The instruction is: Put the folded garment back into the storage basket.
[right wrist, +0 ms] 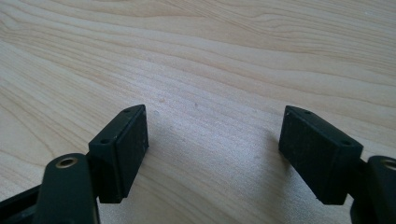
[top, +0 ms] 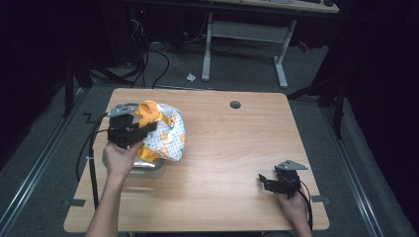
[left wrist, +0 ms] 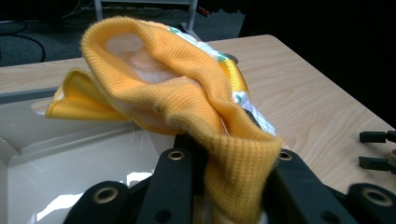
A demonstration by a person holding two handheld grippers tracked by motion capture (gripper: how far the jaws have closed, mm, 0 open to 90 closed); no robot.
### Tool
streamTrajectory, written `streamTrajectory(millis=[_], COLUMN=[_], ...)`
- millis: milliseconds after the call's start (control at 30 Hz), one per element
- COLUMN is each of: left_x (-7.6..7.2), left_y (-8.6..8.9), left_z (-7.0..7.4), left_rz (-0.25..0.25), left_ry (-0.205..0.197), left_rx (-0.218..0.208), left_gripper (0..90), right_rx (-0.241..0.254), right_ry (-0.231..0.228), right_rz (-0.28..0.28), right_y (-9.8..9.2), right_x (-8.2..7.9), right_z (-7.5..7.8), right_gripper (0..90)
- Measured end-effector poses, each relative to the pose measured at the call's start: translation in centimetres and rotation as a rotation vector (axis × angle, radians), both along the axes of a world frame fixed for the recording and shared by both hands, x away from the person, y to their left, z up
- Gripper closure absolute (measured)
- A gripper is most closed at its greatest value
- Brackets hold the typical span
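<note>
While the cloth hangs bunched over the tray's right rim, the step is best done by lifting it clear of the rim before swinging it over the bare counter (top: 232,148), so no fold drags the tray along. At the near right, the right hand-held gripper (top: 269,181) rests low on the counter with its jaws wide apart, nothing between them. Farther off at the left, the left hand-held gripper (top: 143,131) is clamped on the orange cloth (left wrist: 196,100), over the metal tray (left wrist: 70,154), patterned side toward the counter's middle.
</note>
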State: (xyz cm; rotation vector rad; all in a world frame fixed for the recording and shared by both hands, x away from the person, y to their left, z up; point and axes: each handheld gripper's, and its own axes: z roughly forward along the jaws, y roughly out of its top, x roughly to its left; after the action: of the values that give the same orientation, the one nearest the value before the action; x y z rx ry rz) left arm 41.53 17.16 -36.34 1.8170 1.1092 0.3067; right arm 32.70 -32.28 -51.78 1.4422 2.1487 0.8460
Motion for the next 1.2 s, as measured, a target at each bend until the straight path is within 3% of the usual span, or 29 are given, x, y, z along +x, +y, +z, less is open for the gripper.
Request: streamTrajectory(millis=[500,767,1200], left_x=[0.6,1.1,1.8], left_y=[1.2,2.1,3.4], left_z=[-0.4,-0.7,-2.1], left_rz=[0.009,0.013,0.036], left_ry=[-0.006,0.000,0.024], left_rx=[0.018,0.007,0.015], left_gripper=[78.3,78.4,78.4], right_rx=[0.000,0.001,0.001], right_ry=[0.000,0.000,0.000], right_rz=[0.000,-0.001,-0.001], right_y=[0.0,0.0,0.0], right_x=[0.0,0.0,0.0], right_z=[0.0,0.0,0.0], right_gripper=[24.4,24.4,24.4])
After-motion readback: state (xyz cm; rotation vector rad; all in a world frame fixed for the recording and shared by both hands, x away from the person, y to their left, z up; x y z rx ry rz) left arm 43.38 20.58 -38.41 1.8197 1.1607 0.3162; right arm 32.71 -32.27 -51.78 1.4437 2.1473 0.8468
